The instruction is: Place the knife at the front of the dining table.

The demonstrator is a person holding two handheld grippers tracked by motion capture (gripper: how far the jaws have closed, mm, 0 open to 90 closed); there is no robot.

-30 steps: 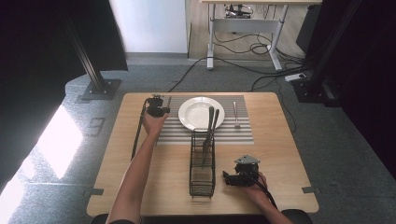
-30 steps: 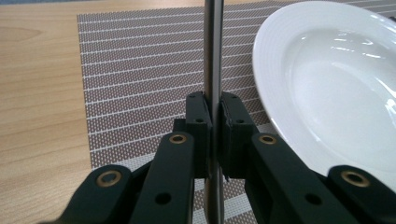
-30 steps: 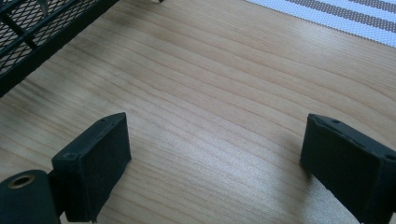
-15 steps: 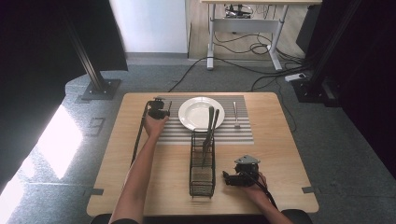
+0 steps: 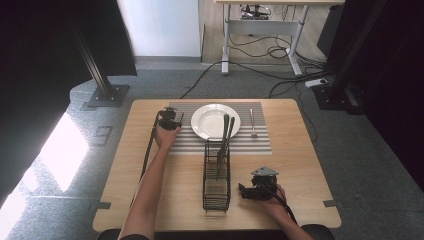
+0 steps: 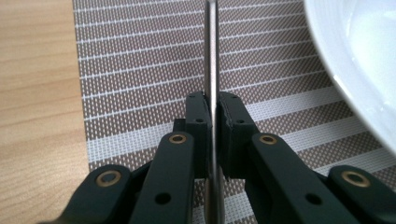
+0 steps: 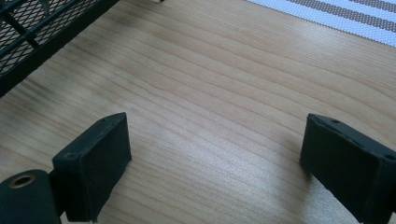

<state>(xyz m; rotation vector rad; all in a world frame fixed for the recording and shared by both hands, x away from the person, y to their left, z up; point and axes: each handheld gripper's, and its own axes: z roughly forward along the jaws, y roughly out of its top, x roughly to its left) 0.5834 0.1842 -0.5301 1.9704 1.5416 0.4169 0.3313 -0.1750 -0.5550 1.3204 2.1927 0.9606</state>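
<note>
Left gripper view: my left gripper point(image 6: 213, 116) has its jaws pressed onto a thin metal utensil point(image 6: 212, 56), blade or handle I cannot tell; it runs straight up between them over the striped placemat point(image 6: 140, 70).
Left gripper, high view: my left gripper point(image 5: 169, 119) sits at the placemat's point(image 5: 250, 145) left end, just beside the white plate point(image 5: 210, 120).
Plate rim: the white plate point(image 6: 355, 60) curves in close on the right of the pinched utensil, bare as far as I can see.
Right gripper view: my right gripper point(image 7: 215, 163) is spread wide, jaws well apart, with bare tabletop point(image 7: 210, 84) between them.
Right gripper, high view: my right gripper point(image 5: 247, 191) rests low on the tabletop point(image 5: 300, 165), just right of the black mesh caddy point(image 5: 216, 192).
Caddy contents: two dark-handled utensils point(image 5: 224, 137) stand tilted in its far compartment, tops leaning over the plate's near rim; the near compartment looks bare.
Caddy edge: its mesh wall point(image 7: 37, 28) shows in the right gripper view's upper left corner.
Other piece: a pale utensil point(image 5: 252, 122) lies on the placemat, right of the plate.
Open room: plain wood lies along the tabletop's left side, right side and near right corner.
</note>
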